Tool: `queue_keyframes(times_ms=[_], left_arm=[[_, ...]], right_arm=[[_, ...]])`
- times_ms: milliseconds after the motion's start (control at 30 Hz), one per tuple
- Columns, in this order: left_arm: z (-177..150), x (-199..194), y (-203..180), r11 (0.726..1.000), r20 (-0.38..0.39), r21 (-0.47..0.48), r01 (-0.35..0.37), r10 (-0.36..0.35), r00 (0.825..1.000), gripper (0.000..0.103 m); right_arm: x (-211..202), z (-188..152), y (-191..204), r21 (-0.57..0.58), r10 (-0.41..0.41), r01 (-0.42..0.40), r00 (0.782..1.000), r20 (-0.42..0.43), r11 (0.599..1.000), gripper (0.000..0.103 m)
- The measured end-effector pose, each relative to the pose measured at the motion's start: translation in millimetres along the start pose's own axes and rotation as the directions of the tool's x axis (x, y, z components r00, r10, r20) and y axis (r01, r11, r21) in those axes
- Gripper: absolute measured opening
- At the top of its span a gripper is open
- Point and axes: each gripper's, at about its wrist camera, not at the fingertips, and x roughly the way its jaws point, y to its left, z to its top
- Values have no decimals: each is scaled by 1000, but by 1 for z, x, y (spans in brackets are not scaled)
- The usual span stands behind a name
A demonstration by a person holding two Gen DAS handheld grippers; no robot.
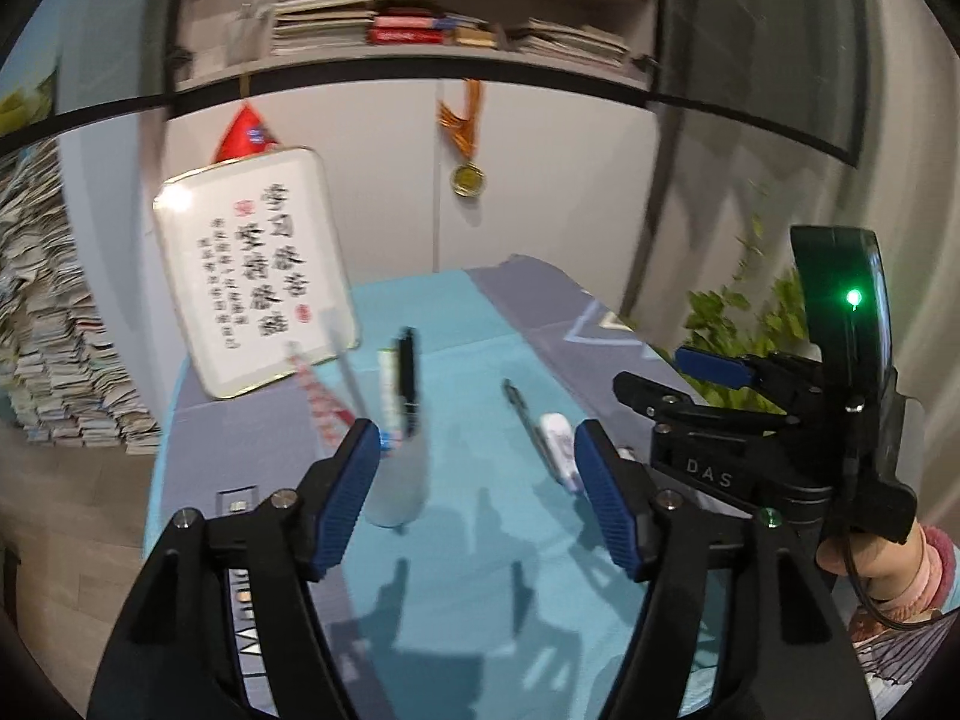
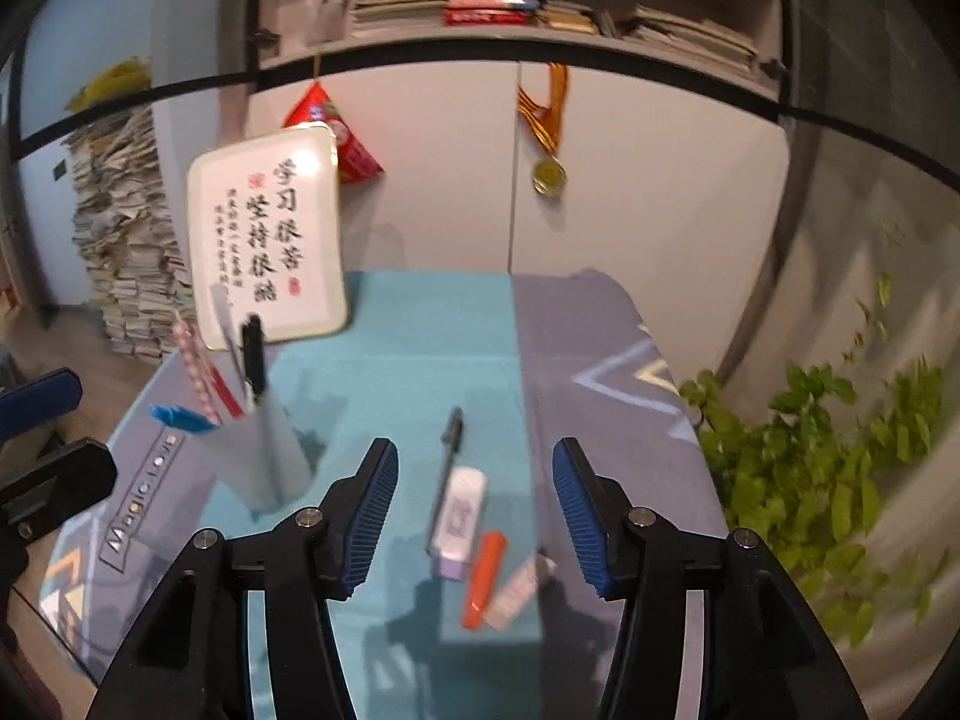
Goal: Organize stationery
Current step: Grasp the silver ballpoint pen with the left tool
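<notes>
A pale pen cup (image 2: 264,462) stands on the teal and grey table mat (image 2: 408,354), holding a black pen (image 2: 253,354), a red-and-white striped pencil (image 2: 204,378) and a blue-tipped item (image 2: 180,417). Loose on the mat lie a dark pen (image 2: 449,456), a white stick-shaped item (image 2: 461,513), an orange marker (image 2: 485,579) and a small pale item (image 2: 517,591). My right gripper (image 2: 475,468) is open just above these loose items, touching none. My left gripper (image 1: 477,474) is open with nothing between its pads, the cup (image 1: 399,480) just beyond its left finger and the dark pen (image 1: 528,420) ahead. The right gripper (image 1: 678,378) shows at the right.
A framed calligraphy board (image 2: 267,234) leans at the mat's far left, behind the cup. A leafy plant (image 2: 828,480) borders the table's right edge. Tall paper stacks (image 2: 120,240) stand on the floor at left. Cabinet doors with a hanging medal (image 2: 549,174) close the back.
</notes>
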Motion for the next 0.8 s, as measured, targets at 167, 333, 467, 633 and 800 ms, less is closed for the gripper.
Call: queue_keyframes(times_ms=[167, 333, 467, 633, 800], left_arm=[[-2, 25, -14, 999, -67, 4, 46, -46, 997, 67], [-5, 54, -29, 999, -124, 27, 42, -38, 992, 65], [-9, 82, -42, 998, -173, 54, 33, -23, 985, 57], [-6, 124, -48, 998, -237, 56, 4, 9, 972, 49], [5, 163, -44, 999, -279, 12, -45, 47, 959, 43]], right_arm=[[-1, -10, -21, 2, -66, 66, 998, -13, 998, 54], [6, -26, -42, 29, -66, 68, 996, -57, 997, 54], [14, -40, -57, 45, -75, 80, 992, -97, 996, 54], [22, -54, -74, 92, -58, 71, 989, -135, 993, 54], [28, -64, -83, 131, -11, 32, 987, -160, 991, 54]])
